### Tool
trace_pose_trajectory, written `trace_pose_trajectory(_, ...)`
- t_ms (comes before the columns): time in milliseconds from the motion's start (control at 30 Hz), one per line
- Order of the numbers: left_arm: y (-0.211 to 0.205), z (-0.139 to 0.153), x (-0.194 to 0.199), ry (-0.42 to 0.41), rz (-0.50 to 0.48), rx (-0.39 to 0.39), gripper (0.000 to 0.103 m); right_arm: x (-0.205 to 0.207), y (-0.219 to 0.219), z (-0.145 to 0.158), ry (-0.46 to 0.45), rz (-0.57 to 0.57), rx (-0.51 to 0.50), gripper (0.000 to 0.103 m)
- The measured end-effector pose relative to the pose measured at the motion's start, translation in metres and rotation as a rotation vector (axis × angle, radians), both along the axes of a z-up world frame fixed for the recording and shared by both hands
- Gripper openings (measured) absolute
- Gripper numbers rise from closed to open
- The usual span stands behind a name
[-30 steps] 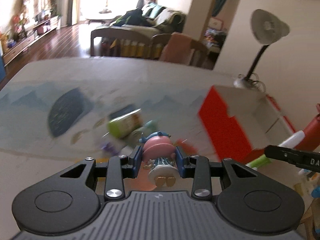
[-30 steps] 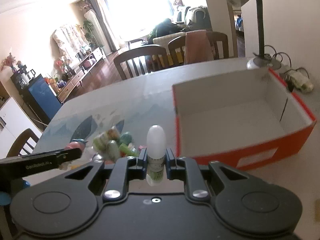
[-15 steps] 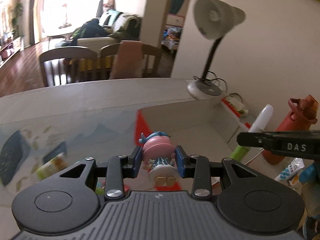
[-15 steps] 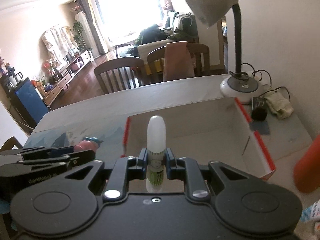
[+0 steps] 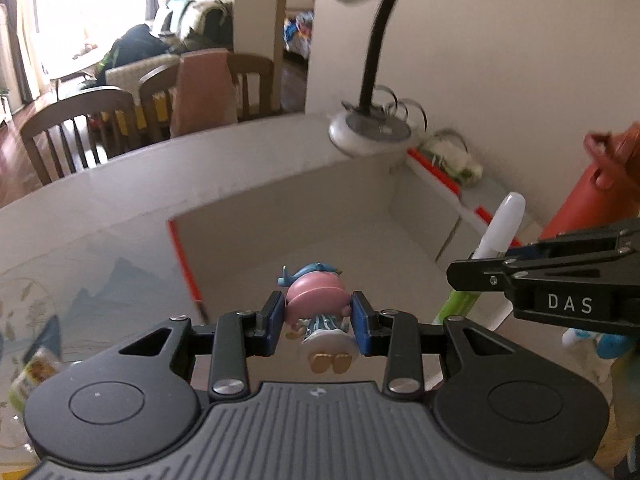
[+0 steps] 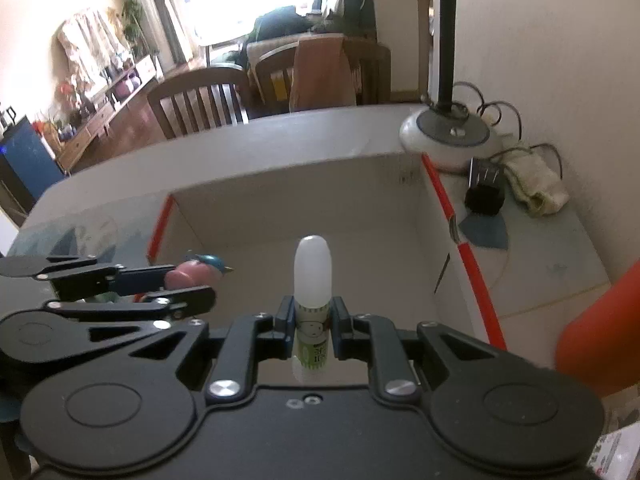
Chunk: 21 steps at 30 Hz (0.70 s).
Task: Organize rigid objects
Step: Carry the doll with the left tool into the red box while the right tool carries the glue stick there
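Your left gripper clamps the pink figurine over the red-edged box; your right gripper pinches the white-capped tube above it too. The tube's label is too small to read, and the lamp head is cut off.

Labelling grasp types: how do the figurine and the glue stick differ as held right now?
The figurine is squat, pink-headed with a blue hat; the glue stick is slim, green-labelled with a white cap. The left hand-held gripper clamps the figurine across its wide head; the right hand-held gripper pinches the glue stick low on its narrow body, cap well past the fingertips. Shared: both are gripped over the open red-edged box.
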State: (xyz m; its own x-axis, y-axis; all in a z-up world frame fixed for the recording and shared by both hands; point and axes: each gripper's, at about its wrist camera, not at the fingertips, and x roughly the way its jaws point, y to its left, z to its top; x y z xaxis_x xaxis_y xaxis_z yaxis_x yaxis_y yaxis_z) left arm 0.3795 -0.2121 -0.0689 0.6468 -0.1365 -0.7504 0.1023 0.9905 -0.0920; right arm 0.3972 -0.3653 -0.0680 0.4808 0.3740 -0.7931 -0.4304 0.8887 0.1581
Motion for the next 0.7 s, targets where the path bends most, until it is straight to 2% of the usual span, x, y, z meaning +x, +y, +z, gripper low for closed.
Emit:
trace_pose_trajectory(133, -0.009, -0.018, 0.018, 0.063, -0.007, 0.011, 0.035, 0.009, 0.001, -0.01, 0.018, 0.007, -0.008, 0.016)
trace_pose_trajectory(533, -0.025, -0.058, 0.055, 0.177, -0.031, 0.082, 0.035, 0.055, 0.01, -0.042, 0.097, 0.021, -0.032, 0.017)
trace_pose_trajectory(700, -0.026, -0.069, 0.071, 0.257, -0.03, 0.073, 0.035, 0.073, 0.02, -0.053, 0.119, 0.031, -0.063, 0.017)
